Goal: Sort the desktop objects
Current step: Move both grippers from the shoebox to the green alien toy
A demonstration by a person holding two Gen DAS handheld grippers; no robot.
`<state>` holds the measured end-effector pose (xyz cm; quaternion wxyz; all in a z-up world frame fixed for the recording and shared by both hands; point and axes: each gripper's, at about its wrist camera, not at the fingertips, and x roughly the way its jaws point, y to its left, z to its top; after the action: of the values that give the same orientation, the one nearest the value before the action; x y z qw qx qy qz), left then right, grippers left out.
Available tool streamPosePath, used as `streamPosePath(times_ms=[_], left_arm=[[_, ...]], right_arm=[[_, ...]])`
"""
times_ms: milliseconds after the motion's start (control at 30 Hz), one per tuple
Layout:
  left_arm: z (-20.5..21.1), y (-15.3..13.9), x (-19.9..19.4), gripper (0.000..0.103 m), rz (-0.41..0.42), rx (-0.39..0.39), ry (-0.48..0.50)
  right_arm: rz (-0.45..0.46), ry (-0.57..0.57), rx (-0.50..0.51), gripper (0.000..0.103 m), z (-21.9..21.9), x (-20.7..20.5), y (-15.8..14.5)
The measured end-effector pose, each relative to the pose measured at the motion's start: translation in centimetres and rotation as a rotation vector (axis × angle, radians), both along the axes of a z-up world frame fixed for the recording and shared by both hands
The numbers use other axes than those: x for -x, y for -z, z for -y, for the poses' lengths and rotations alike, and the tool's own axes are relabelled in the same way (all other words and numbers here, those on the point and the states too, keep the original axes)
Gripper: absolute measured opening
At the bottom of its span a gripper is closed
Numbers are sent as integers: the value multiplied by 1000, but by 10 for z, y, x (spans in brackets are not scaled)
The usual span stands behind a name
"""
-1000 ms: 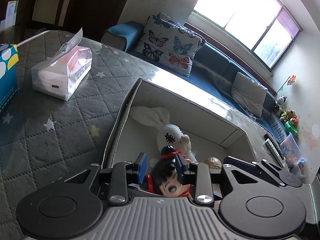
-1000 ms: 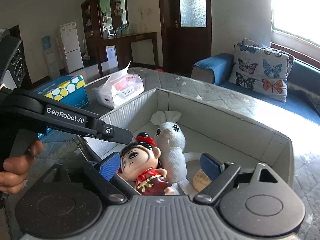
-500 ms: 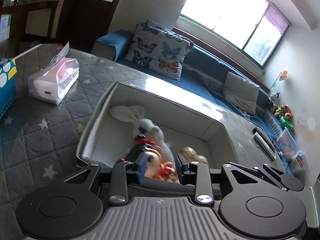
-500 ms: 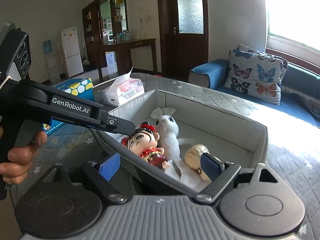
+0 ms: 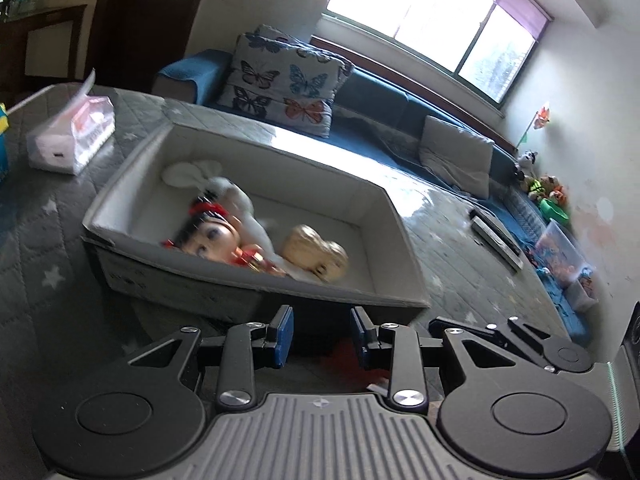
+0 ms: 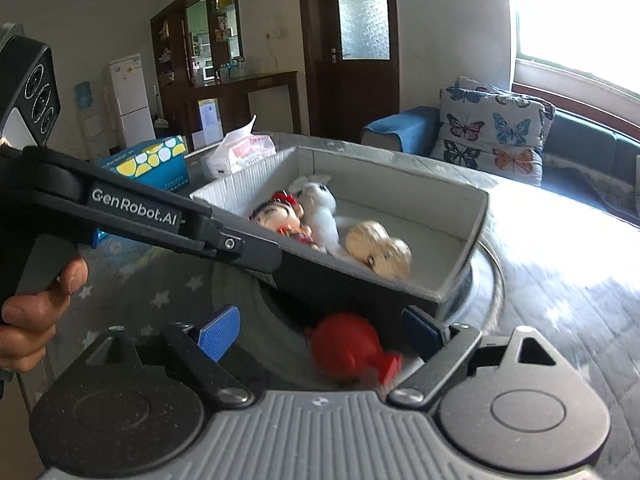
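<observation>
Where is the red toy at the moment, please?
In the right wrist view, the red toy sits between the open right gripper fingers, just below the gray box.

My blue pads (image 5: pixel 283 336) sit on black arms. Grey box (image 5: pixel 256 282) with a pale cream inside; in it a black-haired doll (image 5: pixel 208 236) with a red bow, a white plush rabbit (image 5: pixel 234 196) and a tan peanut toy (image 5: pixel 316 250). A red toy (image 6: pixel 346 350) blurs between my right pads (image 6: pixel 222 330). Grey quilted cloth (image 5: pixel 44 216) with pale stars. Butterfly-print cushion (image 5: pixel 282 80) in blue, orange and black.
</observation>
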<state>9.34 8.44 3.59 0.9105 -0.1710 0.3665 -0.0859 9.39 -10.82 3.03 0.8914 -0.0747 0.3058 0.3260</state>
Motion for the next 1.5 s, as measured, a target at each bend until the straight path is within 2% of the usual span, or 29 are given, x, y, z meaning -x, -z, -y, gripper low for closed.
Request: streamPosePath(times_ms=[467, 900, 1067, 1500], left_arm=[[54, 15, 12, 34, -46, -13, 90], [97, 23, 13, 34, -62, 6, 189], [112, 25, 7, 34, -75, 29, 231], [146, 23, -14, 34, -87, 58, 311]], right_arm=[[-8, 82, -6, 92, 48, 27, 11], [6, 184, 2, 92, 95, 43, 19], [13, 247, -6, 92, 116, 43, 20], [-50, 334, -48, 92, 144, 23, 39]])
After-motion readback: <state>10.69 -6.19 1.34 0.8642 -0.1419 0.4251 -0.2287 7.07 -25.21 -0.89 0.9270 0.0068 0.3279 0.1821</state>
